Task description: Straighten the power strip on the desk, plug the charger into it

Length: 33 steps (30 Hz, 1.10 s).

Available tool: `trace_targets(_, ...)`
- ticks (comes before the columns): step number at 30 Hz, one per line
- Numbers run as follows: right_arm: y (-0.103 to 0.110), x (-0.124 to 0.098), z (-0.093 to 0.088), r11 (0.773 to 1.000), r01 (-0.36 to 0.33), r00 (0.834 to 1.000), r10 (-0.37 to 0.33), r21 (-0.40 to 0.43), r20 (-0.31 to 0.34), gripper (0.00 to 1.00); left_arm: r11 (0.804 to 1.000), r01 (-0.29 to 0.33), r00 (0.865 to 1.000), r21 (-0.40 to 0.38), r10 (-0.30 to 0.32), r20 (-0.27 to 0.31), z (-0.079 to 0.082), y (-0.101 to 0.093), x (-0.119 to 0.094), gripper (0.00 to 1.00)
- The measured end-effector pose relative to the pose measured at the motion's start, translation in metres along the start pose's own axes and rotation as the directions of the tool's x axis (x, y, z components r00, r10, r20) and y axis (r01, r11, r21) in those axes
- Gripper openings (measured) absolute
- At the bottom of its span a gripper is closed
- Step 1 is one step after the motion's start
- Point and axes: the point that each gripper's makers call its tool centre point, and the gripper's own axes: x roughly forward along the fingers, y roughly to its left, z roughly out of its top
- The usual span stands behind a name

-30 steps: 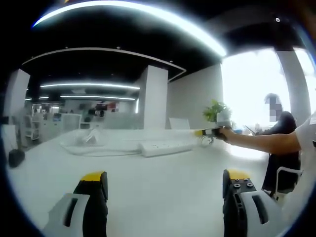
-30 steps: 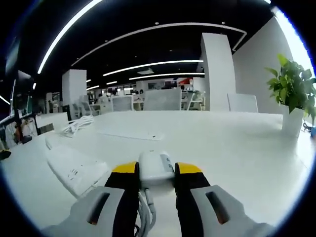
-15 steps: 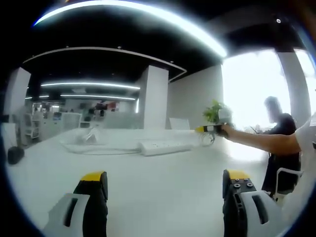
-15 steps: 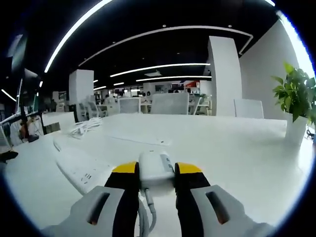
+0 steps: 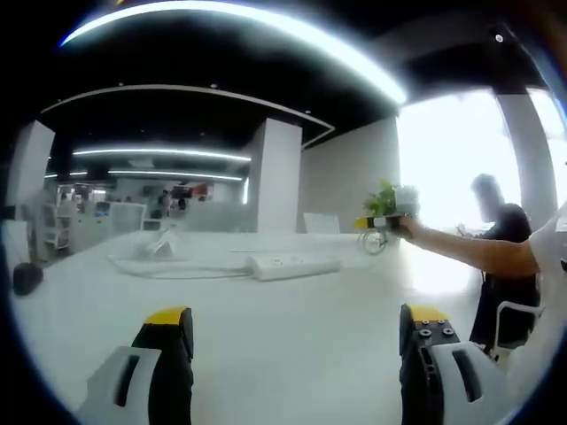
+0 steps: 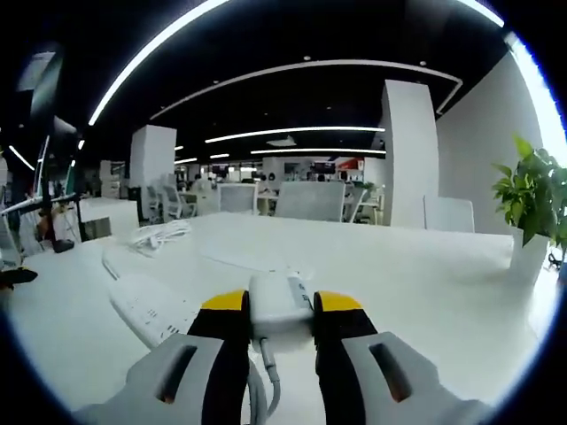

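In the right gripper view my right gripper (image 6: 279,305) is shut on a white charger (image 6: 279,301), whose cable hangs down between the jaws. The white power strip (image 6: 146,301) lies on the desk just left of and below it. In the left gripper view the same power strip (image 5: 292,265) lies across the middle of the white desk, well ahead of my left gripper (image 5: 297,323), which stands open and holds nothing. The right gripper (image 5: 376,221) with the charger shows there at the right, held up above the strip's right end by a person's arm (image 5: 469,252).
A coiled white cable (image 6: 159,235) lies far left on the desk (image 6: 416,292), with a flat white sheet (image 6: 257,263) behind the charger. A potted plant (image 6: 532,208) stands at the right. A person (image 5: 500,257) sits beyond the desk's right end. Office chairs and columns fill the background.
The right gripper has risen with the charger; the power strip sits lower and further left in its view. The left gripper has not moved.
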Motion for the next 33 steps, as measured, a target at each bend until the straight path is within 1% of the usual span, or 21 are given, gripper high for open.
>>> trace_targets(6, 0.003, -0.001, 0.009, 1.000, -0.010, 1.000, 0.010, -0.011, 0.012, 0.26, 1.000, -0.003, 1.000, 0.003, 0.003, 0.008, 0.003, 0.000, -0.001, 0.99)
trace_targets(18, 0.017, -0.003, 0.012, 0.999, -0.049, 0.999, 0.049, -0.012, 0.013, 0.26, 1.000, -0.012, 1.000, 0.001, 0.012, 0.008, 0.003, 0.003, -0.003, 0.99)
trace_targets(23, 0.023, -0.002, 0.013, 0.997, -0.071, 0.997, 0.071, -0.030, 0.000, 0.26, 1.000, -0.013, 1.000, -0.002, 0.013, 0.009, 0.002, 0.004, -0.003, 0.99)
trace_targets(33, 0.040, 0.001, 0.014, 0.985, -0.125, 0.992, 0.120, -0.118, -0.046, 0.26, 1.000, -0.017, 1.000, -0.007, 0.017, 0.011, 0.002, 0.006, -0.004, 0.99)
